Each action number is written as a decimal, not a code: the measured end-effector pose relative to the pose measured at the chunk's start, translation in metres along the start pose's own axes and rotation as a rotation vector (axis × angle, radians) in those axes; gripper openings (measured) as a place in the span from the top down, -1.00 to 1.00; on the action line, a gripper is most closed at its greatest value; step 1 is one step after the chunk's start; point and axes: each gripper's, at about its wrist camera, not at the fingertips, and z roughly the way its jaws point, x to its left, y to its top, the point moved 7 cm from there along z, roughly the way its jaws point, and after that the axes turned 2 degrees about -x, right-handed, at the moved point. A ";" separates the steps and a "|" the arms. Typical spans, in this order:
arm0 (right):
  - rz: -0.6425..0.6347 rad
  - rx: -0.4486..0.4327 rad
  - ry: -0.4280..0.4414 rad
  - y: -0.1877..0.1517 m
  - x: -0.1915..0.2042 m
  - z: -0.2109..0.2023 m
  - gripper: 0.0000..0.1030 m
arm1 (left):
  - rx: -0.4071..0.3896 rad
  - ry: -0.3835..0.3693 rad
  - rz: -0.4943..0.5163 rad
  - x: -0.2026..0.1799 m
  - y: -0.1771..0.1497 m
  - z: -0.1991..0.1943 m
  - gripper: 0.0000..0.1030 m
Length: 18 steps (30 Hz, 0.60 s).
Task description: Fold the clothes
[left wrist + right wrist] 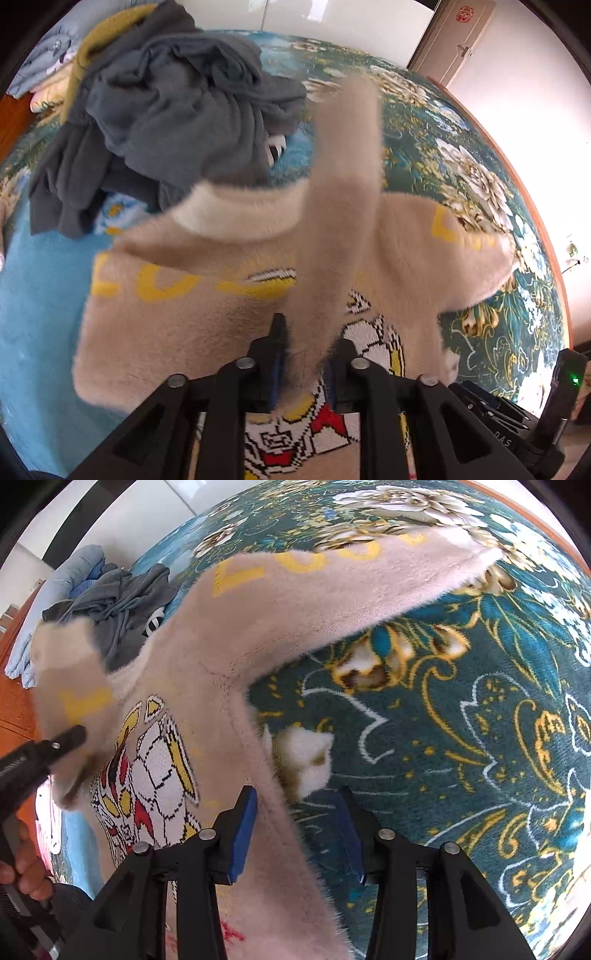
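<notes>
Fingers of the left gripper (304, 354) clamp a sleeve (340, 206) across the sweater (177, 317), lower centre. Right gripper (299, 830) gapes over its side hem. Folding looks just begun; grey pile (166, 122), upper left, waits.

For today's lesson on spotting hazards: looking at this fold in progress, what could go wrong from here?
1. The left gripper pinches only the tip of the sleeve it lifts over the beige sweater; the fluffy knit might slip out.
2. The grey clothes pile touches the collar and could snag the fold.
3. The right gripper, jaws open astride the sweater's side edge, may grab the floral blanket too.
</notes>
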 end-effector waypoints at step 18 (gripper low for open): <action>0.163 0.015 0.337 0.022 0.064 0.031 0.06 | -0.010 -0.152 -0.380 0.111 -0.041 -0.015 -0.29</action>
